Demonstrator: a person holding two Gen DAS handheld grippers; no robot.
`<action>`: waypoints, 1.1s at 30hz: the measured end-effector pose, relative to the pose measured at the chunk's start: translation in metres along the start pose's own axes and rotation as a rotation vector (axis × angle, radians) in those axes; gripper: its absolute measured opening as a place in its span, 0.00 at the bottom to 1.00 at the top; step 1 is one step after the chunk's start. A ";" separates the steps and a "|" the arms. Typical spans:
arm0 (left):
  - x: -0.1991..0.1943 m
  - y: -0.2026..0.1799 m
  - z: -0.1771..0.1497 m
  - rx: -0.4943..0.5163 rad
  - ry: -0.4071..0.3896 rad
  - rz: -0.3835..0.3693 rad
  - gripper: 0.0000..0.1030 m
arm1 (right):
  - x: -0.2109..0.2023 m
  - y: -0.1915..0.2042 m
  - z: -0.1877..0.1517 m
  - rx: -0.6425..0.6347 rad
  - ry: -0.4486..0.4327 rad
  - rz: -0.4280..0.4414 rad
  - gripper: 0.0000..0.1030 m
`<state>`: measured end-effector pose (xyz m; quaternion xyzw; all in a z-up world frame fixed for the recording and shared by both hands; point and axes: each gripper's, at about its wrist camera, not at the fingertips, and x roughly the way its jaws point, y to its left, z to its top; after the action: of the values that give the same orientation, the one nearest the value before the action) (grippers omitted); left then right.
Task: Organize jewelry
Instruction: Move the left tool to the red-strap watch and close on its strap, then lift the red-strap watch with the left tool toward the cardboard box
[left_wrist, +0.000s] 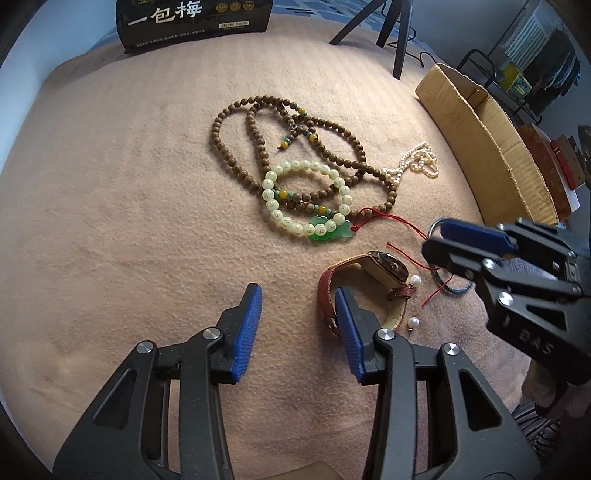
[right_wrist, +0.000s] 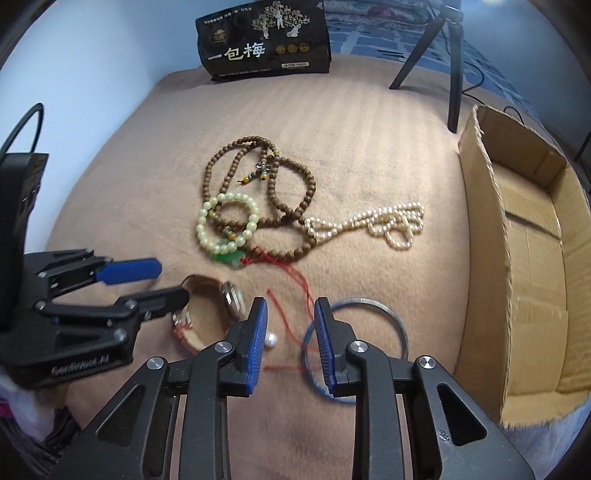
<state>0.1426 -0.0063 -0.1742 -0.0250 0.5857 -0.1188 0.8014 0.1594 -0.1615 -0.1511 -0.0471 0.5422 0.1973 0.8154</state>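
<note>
Jewelry lies on a tan blanket. A watch (left_wrist: 384, 271) on a red-brown leather strap (left_wrist: 324, 295) sits right in front of my left gripper (left_wrist: 299, 332). That gripper is open, one finger inside the strap loop and the other outside, pads not pressing. In the right wrist view my right gripper (right_wrist: 291, 332) is open over a red cord (right_wrist: 295, 332), with the left rim of a blue-grey bangle (right_wrist: 391, 317) between its jaws. A pearl earring (right_wrist: 271, 339) lies beside its left finger. Further back lie brown wooden beads (left_wrist: 236, 162), a pale green bracelet (left_wrist: 273, 184), a jade pendant (left_wrist: 325, 230) and a pearl necklace (right_wrist: 388, 221).
An open cardboard box (right_wrist: 484, 258) stands along the right edge of the blanket. A black printed bag (right_wrist: 266, 48) stands at the back, with tripod legs (right_wrist: 454, 85) to its right. A second pearl earring (left_wrist: 413, 322) lies by the watch strap.
</note>
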 end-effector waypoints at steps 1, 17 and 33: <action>0.001 0.001 0.000 -0.002 0.002 -0.002 0.40 | 0.002 0.000 0.001 -0.002 0.002 -0.004 0.23; 0.013 0.000 0.004 -0.001 0.013 -0.021 0.28 | 0.031 0.003 0.010 -0.047 0.054 -0.044 0.18; 0.002 0.000 0.004 -0.007 -0.012 -0.056 0.04 | -0.001 0.016 0.013 -0.054 -0.028 -0.003 0.01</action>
<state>0.1467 -0.0069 -0.1746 -0.0448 0.5803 -0.1391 0.8012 0.1644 -0.1436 -0.1432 -0.0672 0.5253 0.2113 0.8215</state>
